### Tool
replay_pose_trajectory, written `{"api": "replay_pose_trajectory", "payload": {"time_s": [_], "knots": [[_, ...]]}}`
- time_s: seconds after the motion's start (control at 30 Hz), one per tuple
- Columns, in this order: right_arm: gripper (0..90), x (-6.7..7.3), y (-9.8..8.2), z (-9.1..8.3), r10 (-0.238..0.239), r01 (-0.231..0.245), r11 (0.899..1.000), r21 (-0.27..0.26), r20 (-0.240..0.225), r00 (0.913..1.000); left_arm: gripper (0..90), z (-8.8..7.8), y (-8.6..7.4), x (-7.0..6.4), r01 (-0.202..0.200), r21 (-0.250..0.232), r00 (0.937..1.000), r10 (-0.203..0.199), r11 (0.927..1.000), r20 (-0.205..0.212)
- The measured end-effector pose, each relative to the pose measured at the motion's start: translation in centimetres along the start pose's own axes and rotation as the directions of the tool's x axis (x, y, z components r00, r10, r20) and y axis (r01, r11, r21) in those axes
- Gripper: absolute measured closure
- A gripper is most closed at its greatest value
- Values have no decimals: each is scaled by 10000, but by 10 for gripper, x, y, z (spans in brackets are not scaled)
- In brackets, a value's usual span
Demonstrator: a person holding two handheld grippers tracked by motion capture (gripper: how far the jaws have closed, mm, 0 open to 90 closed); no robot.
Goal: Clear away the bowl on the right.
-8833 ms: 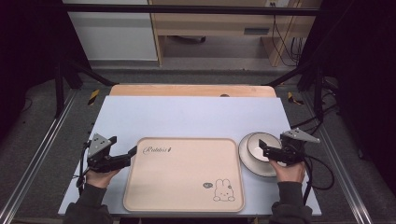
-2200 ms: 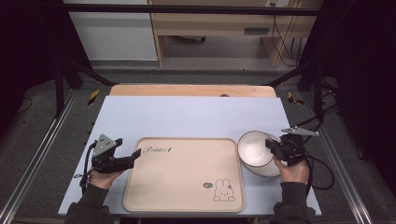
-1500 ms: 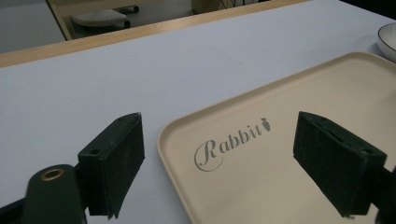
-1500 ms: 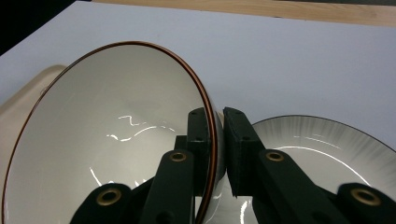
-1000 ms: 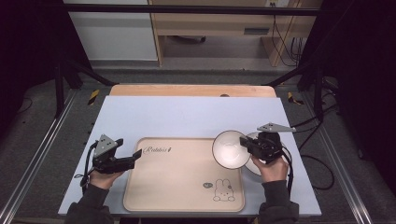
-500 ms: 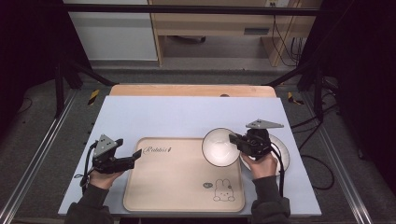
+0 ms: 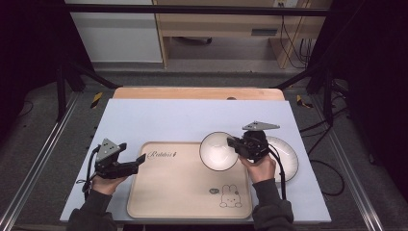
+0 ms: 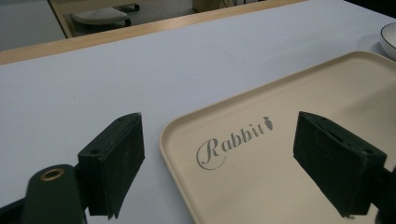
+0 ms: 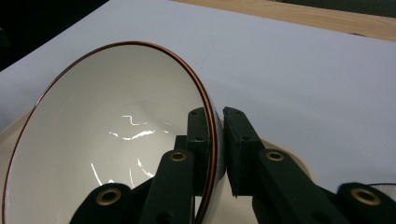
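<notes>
In the high view, the right tongs (image 7: 234,144) are pinching the rim of a white ceramic bowl with a thin dark red edge (image 7: 219,151). The bowl hangs above the far right corner of the beige plastic tray with a rabbit drawing (image 7: 187,185). I judge that it is carried by the rim because one pad can go inside and one outside, which gives a firm hold on such a smooth thing. Behind the right hand, a white round plate (image 7: 287,155) lies on the pale blue desk (image 7: 168,118), just beside the tray. The left tongs (image 7: 139,159) rest at the tray's left edge, probably to keep the tray from sliding when the bowl is put down.

In the left gripper view, the left tongs (image 8: 240,163) are spread wide, one jaw over the desk (image 8: 93,74) and the other over the tray (image 8: 261,182), so the tray's rim lies between them without being touched. The word "Rabbit" (image 8: 232,142) is printed near this corner.

In the right gripper view, the right tongs (image 9: 217,140) are pressed on the bowl's wall (image 9: 107,140), one pad on each side of the rim. The bowl is tilted, its opening turned toward the camera, and it looks empty.
</notes>
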State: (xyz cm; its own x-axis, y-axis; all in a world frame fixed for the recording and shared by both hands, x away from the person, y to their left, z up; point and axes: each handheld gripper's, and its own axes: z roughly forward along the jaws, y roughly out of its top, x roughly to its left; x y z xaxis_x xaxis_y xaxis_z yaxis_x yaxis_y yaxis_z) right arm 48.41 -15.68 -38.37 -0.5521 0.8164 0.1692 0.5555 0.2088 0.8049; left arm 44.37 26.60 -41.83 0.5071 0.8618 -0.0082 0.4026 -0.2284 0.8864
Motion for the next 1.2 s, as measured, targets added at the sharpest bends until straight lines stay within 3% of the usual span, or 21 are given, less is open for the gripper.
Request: {"api": "replay_pose_trajectory", "payload": {"time_s": [0.77, 1.2], "knots": [[814, 21, 2, 51, -332, 356, 9980, 528, -441, 9985, 161, 0, -1, 1, 27, 14, 10000, -27, 10000, -7], [814, 26, -1, 68, -375, 420, 9957, 831, -543, 9978, 161, 0, -1, 2, 39, 18, 10000, -39, 10000, -4]]}}
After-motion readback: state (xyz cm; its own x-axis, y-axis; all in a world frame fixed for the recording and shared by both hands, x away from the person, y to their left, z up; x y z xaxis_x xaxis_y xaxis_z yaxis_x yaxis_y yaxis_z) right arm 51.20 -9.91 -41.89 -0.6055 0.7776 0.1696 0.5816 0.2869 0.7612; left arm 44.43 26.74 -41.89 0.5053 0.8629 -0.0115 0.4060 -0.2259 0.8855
